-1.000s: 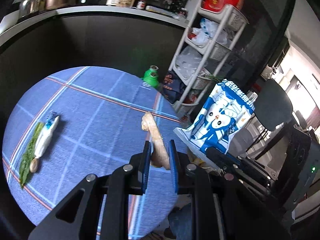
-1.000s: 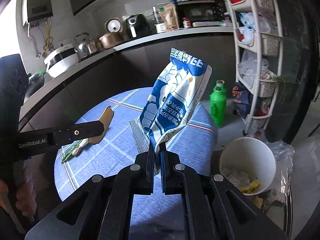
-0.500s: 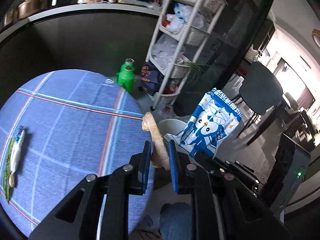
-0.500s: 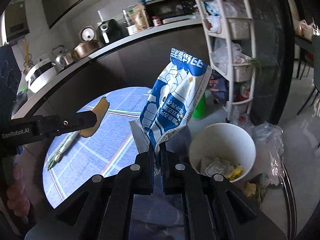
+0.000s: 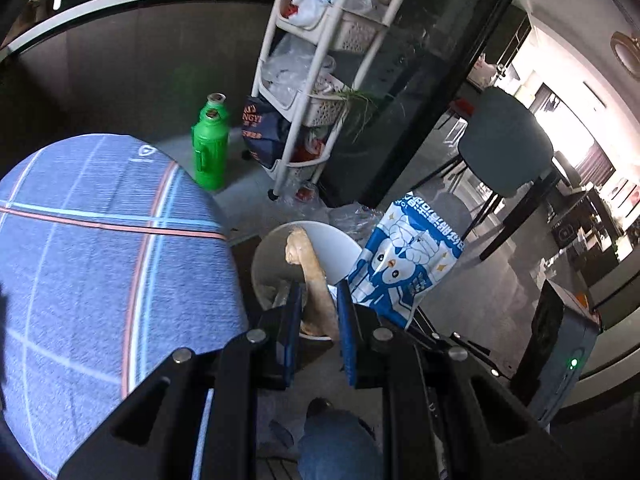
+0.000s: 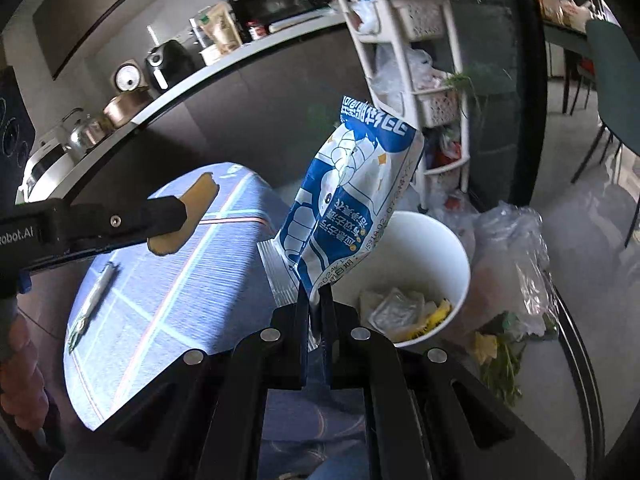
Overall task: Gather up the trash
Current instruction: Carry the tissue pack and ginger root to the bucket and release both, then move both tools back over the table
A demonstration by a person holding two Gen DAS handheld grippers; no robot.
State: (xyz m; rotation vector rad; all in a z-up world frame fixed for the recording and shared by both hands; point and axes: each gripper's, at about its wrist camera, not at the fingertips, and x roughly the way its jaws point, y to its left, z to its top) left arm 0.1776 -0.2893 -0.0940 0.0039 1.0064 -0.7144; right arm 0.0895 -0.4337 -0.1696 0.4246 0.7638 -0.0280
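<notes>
— Blue-padded, our left gripper point(image 5: 318, 304) clamps a tan peel point(image 5: 310, 264) over the white bin point(image 5: 272, 256). And the right?

— Our right gripper point(image 6: 316, 300) pinches shut on the blue-and-white snack bag point(image 6: 352, 196), upright just beside the bin's rim point(image 6: 460, 264), wrappers already inside.

— Beyond them?

— We see the blue checked tablecloth point(image 6: 168, 280), where a wrapper point(image 6: 94, 294) lies, a green bottle point(image 5: 210, 148) on the floor, and a white shelf rack point(image 5: 316, 92).

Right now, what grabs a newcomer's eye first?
The blue-white snack bag, pinched upright in the right gripper beside the white bin. Then the tan peel in the left gripper, in front of the bin's mouth, past the blue table.
</notes>
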